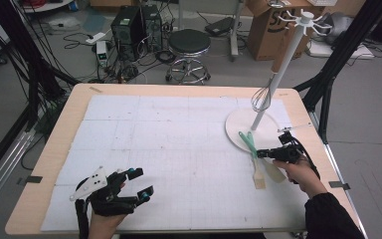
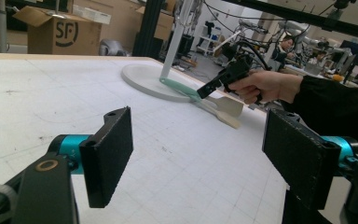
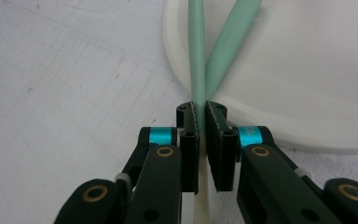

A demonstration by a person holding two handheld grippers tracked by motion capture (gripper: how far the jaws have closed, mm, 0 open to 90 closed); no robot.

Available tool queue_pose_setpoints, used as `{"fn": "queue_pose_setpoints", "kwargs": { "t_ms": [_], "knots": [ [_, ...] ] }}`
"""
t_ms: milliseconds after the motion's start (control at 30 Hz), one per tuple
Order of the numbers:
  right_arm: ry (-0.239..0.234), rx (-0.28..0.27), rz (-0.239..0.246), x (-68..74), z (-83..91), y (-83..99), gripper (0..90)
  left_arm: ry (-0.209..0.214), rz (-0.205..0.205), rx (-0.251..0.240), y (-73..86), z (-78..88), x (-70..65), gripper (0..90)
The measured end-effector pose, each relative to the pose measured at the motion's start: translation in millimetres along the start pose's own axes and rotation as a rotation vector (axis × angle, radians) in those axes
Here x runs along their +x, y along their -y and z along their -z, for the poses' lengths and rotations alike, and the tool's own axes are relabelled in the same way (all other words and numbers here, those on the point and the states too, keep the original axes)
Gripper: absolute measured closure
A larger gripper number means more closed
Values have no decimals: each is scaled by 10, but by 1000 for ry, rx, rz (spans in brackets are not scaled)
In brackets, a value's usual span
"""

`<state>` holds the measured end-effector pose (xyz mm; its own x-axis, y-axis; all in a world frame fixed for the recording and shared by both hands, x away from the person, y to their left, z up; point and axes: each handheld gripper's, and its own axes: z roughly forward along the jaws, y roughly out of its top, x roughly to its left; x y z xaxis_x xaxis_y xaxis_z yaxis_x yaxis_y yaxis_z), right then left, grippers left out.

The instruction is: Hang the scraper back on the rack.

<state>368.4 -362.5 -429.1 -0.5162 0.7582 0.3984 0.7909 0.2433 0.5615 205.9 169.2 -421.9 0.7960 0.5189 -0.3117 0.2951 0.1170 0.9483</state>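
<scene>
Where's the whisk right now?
In the high view the whisk hangs at the far right of the table, against the white stand's pole above its round base, beyond the two spatulas.

The left gripper [image 1: 132,184] sits at the lower left of the high view, held from below by the left hand [image 1: 104,216], its jaws standing wide apart with nothing between them. The right gripper [image 1: 263,154] lies at the right of that view, gripped by the right hand [image 1: 298,172] from a dark sleeve [image 1: 328,216], jaws drawn nearly together.
</scene>
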Motion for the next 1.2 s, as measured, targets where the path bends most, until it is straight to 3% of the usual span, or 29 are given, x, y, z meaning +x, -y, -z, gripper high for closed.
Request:
{"fn": "queue_pose_setpoints", "kwargs": {
  "t_ms": [267,533,667,933,1200],
  "knots": [
    [67,41,81,84,-66,2,827,0,0,0,-1,-1,-2,251],
    [63,55,77,75,-64,-16,837,-3,-1,1,1,-5,-1,251],
    [35,54,41,45,-53,-15,848,-1,1,-1,0,0,0,251],
    [-27,-40,-17,7,152,-11,849,-1,-1,-2,-1,-3,0,252],
    [-60,-97,4,93,307,-24,849,-3,-4,-1,-1,-10,-3,252]
  ]
}}
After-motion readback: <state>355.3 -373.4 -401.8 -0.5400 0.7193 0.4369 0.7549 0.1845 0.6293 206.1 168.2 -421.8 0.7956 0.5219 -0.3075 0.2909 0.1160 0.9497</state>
